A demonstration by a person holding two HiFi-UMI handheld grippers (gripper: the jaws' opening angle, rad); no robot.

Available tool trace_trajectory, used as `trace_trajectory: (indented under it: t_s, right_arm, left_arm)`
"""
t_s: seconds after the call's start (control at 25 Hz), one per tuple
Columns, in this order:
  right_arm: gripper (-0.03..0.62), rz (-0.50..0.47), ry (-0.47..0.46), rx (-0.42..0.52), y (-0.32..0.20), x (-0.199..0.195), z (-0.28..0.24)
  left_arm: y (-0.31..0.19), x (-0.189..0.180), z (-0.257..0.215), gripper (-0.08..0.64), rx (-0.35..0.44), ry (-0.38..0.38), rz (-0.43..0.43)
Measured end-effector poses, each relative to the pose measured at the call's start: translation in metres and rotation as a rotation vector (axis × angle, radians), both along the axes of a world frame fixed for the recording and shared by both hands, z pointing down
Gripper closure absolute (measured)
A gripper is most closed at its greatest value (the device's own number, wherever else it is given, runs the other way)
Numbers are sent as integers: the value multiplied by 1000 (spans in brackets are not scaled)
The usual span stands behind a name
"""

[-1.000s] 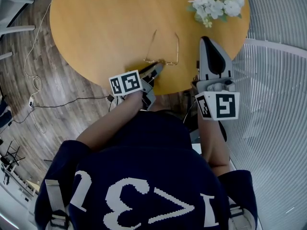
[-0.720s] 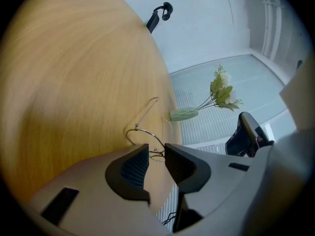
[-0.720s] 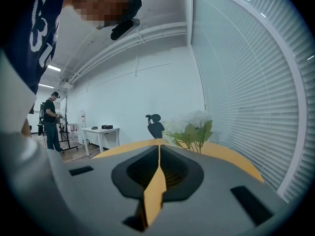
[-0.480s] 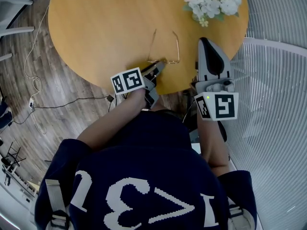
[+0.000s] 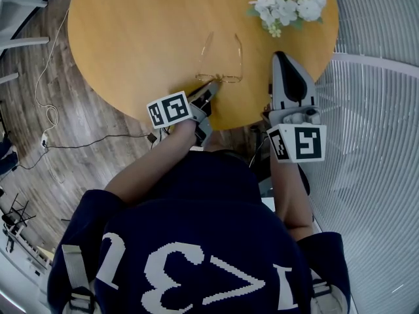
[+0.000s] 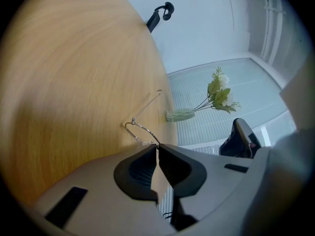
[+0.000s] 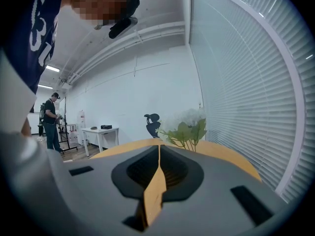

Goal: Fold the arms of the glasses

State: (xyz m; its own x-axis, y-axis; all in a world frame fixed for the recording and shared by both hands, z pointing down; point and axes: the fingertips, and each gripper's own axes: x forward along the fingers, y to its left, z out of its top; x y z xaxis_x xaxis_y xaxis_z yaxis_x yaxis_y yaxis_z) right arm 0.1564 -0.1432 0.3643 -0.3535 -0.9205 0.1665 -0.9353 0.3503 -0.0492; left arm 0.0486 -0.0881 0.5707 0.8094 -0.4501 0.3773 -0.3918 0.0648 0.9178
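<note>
Left tongs [image 6: 157,146], just closed, on glasses [image 6: 139,126]

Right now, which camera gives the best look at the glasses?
The head view: it shows the whole glasses from above, both arms unfolded. The left gripper view catches only one lens rim and one arm, close up. The right gripper view does not show them at all.

The flowers [image 5: 288,2] at the table's [image 5: 131,38] far edge are cut off by the head view's top edge. The left gripper [image 6: 157,146], whose jaws have just been closing on the glasses [image 6: 139,130], hides one rim and one arm in its own view.
</note>
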Motion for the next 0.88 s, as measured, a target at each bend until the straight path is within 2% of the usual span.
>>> trace_trajectory:
  t_s: [0.08, 0.2, 0.36, 0.68, 0.88]
  right_arm:
    - [565, -39, 5, -22, 1, -4, 4]
    - [565, -112, -21, -103, 3, -8, 17]
    - [565, -120, -46, -178, 3, -1, 27]
    - [563, -141, -12, -198, 6, -12, 30]
    - [563, -160, -3, -196, 12, -17, 23]
  left_arm:
    - [-3, -3, -5, 534, 6, 6, -2]
    - [-9, -10, -18, 538, 47, 0, 11]
    - [-15, -20, -26, 545, 102, -31, 37]
    - [-12, -22, -22, 545, 61, -14, 37]
    - [-24, -2, -14, 543, 1, 34, -47]
